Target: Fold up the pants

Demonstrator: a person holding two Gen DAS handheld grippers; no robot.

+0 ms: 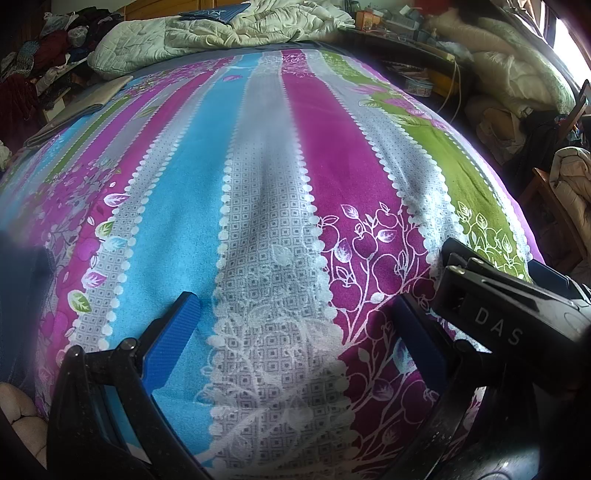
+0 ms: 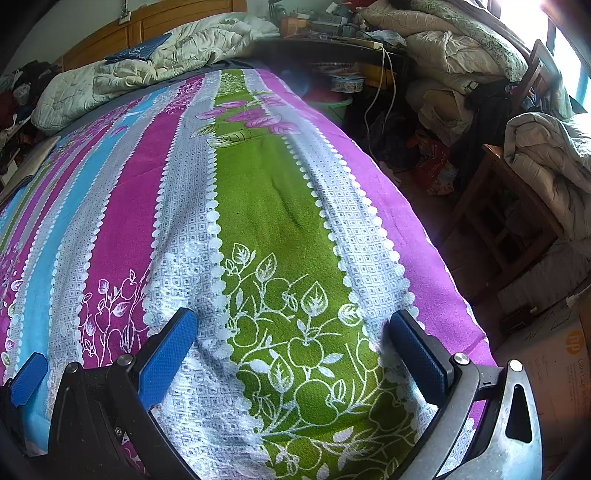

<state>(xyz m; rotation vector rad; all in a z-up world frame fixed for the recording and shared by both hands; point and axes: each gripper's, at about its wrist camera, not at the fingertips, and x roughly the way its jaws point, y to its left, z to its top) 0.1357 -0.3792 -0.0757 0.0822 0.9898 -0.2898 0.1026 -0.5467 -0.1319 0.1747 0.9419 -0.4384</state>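
My left gripper [image 1: 295, 302] is open, its blue pads [image 1: 173, 343] low over the striped bedsheet [image 1: 266, 166] with nothing between them. My right gripper [image 2: 293, 319] is open too, over the sheet's green stripe, and holds nothing. Its black housing [image 1: 509, 317] shows at the right of the left wrist view. One blue finger of the left gripper [image 2: 27, 376] shows at the left edge of the right wrist view. A blurred dark blue cloth [image 1: 22, 295] fills the left edge; I cannot tell whether it is the pants. A flat folded grey garment [image 1: 85, 99] lies at the bed's far left.
A crumpled pale quilt [image 1: 221, 33] and a blue patterned item [image 1: 214, 13] lie at the head of the bed. Clutter, bedding piles and a wooden chair [image 2: 498, 206] crowd the floor on the right. The bed's right edge [image 2: 436, 236] drops off close to my right gripper.
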